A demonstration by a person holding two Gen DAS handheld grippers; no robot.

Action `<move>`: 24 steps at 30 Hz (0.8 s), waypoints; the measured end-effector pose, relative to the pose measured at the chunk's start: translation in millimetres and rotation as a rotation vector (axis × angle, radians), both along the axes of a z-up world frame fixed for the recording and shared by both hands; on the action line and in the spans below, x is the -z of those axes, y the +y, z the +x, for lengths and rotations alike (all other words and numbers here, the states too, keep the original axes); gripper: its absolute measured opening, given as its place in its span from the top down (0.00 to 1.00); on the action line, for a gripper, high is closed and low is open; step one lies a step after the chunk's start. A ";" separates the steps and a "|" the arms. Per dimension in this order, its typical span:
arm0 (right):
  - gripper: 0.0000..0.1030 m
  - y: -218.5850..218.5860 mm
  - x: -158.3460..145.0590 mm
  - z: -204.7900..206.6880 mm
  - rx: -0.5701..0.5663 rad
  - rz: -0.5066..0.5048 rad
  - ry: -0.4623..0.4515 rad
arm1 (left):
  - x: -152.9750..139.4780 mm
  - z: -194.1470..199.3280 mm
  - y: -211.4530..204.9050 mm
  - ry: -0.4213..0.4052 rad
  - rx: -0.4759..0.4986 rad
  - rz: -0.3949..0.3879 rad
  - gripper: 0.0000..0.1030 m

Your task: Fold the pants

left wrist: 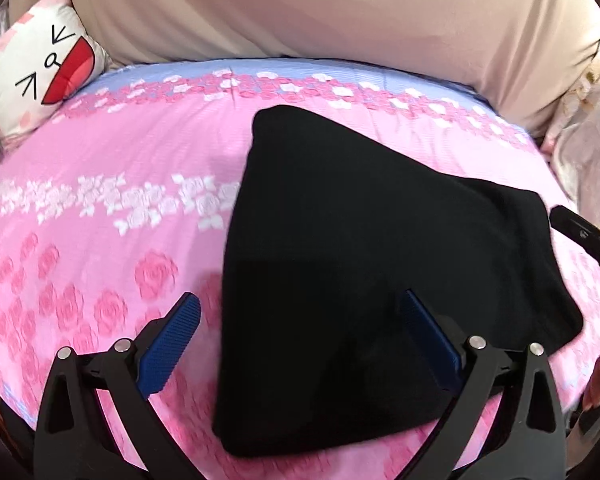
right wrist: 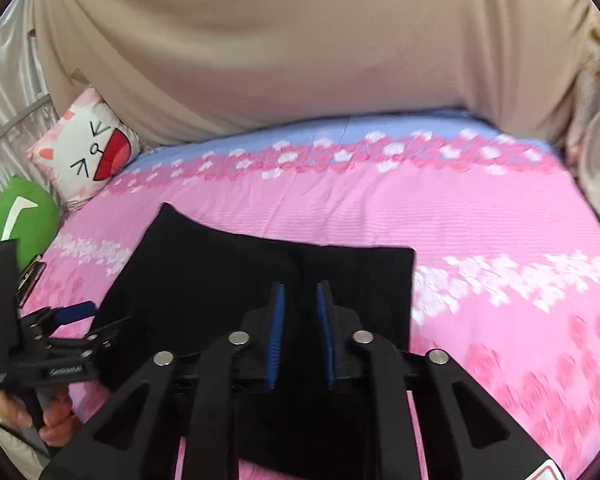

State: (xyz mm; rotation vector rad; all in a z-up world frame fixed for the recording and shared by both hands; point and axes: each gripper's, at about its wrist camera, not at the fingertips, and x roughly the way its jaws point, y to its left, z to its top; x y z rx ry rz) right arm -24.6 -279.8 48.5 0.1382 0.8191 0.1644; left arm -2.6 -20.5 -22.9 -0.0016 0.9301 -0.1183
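— Two sets of tongs, both with nothing in them. The left tongs [left wrist: 300, 344] stand wide apart, hovering above the near edge of the black pants [left wrist: 380, 240], one blue pad [left wrist: 172, 344] over the sheet and the other over the cloth. Nothing is pinched.

— And the right tongs [right wrist: 300, 320]?

— Nearly together, a narrow gap between the pads, with only dark cloth seen behind that gap. I see no fabric caught between them; they sit above the pants and look free of them.

— Where do the pants lie?

— Flat on the bed [right wrist: 500, 220], on the pink rose-print sheet, toward the near side. From the right wrist view they form a compact dark block with a fairly straight far edge; from the left they taper toward a far corner. A cat-face cushion [left wrist: 40, 72] and a green cushion [right wrist: 20, 216] sit well apart at the far left, against a beige cover [left wrist: 300, 8].

— So how far along?

— My judgement: nearly done, or done. The pants are already a small, layered bundle, no legs trailing out. One corner on the right in the left view looks a little rounded and loose, so a last smoothing or one more fold may remain. I cannot tell how many layers there are; the black cloth hides its creases.
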 end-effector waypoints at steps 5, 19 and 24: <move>0.97 -20.1 43.9 52.0 0.104 -0.121 0.096 | 19.0 27.8 5.7 0.060 -0.005 -0.048 0.04; 0.88 -0.8 9.2 -39.9 0.068 0.003 -0.001 | 2.8 -2.1 -2.0 -0.003 0.006 0.039 0.05; 0.70 -4.4 8.2 -71.6 0.108 -0.050 0.019 | -4.5 -18.0 -2.8 -0.017 0.017 0.067 0.05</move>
